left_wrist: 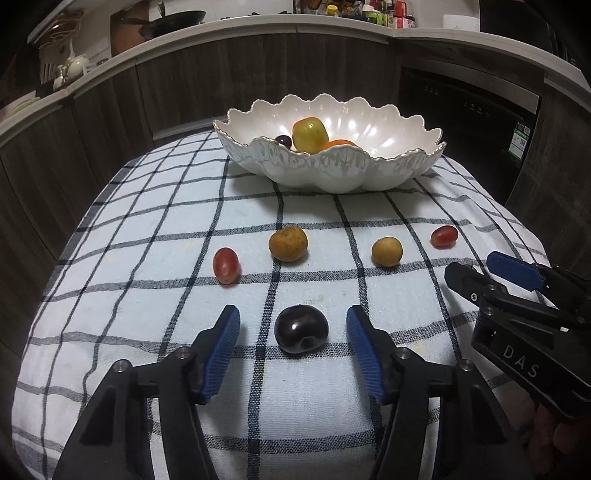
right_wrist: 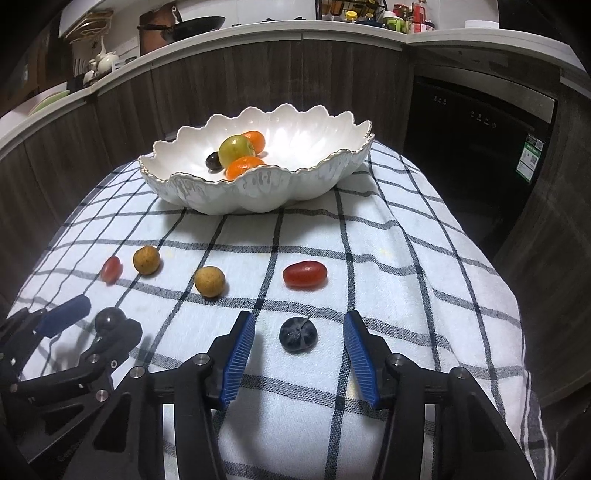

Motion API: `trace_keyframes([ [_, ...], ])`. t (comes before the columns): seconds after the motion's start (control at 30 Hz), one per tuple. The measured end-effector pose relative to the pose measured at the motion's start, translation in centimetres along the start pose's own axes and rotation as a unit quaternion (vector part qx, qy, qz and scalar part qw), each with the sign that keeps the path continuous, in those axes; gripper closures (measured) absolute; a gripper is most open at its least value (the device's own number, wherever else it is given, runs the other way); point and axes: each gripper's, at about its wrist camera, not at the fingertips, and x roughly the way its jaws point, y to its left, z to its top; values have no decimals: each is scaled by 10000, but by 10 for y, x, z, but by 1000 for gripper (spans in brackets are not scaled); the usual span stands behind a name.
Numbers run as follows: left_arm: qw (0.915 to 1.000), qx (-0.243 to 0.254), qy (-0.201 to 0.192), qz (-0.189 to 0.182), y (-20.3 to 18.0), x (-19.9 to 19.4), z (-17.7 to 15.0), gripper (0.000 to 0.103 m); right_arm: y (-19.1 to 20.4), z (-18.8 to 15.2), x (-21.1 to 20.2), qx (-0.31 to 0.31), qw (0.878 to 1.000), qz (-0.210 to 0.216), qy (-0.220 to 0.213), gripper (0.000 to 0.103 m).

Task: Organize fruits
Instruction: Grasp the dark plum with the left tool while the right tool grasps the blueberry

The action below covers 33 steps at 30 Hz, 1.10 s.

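A white scalloped bowl [left_wrist: 332, 173] [right_wrist: 258, 192] stands at the far side of the checked cloth, holding a yellow-green fruit [left_wrist: 310, 134], oranges [right_wrist: 243, 166] and a dark grape [right_wrist: 213, 161]. My left gripper [left_wrist: 291, 325] is open, its blue pads either side of a dark grape [left_wrist: 301, 329] on the cloth. My right gripper [right_wrist: 299, 332] is open around another dark grape [right_wrist: 298, 335]. Two red grapes [left_wrist: 226, 265] [left_wrist: 444, 236] and two brown round fruits [left_wrist: 288, 243] [left_wrist: 386, 252] lie between the grippers and the bowl.
The checked cloth [left_wrist: 147, 221] covers a small table that drops off at both sides. Dark wood cabinets and a counter [left_wrist: 258, 33] curve behind. A black appliance [right_wrist: 480, 147] stands at the right. The right gripper also shows in the left wrist view [left_wrist: 480, 273].
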Motion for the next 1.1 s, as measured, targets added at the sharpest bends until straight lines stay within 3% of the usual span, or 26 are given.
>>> trace_keyframes([
  [0.47, 10000, 10, 51, -75, 0, 5, -3, 62, -1, 0, 10, 44, 9997, 48, 235, 67],
  [0.6, 9999, 15, 42, -105, 0, 4, -3, 73, 0, 0, 10, -5, 9997, 3, 228, 79],
  [1.1, 10000, 29, -38, -84, 0, -3, 2, 75, -2, 0, 8, 75, 9998, 1, 176, 80],
])
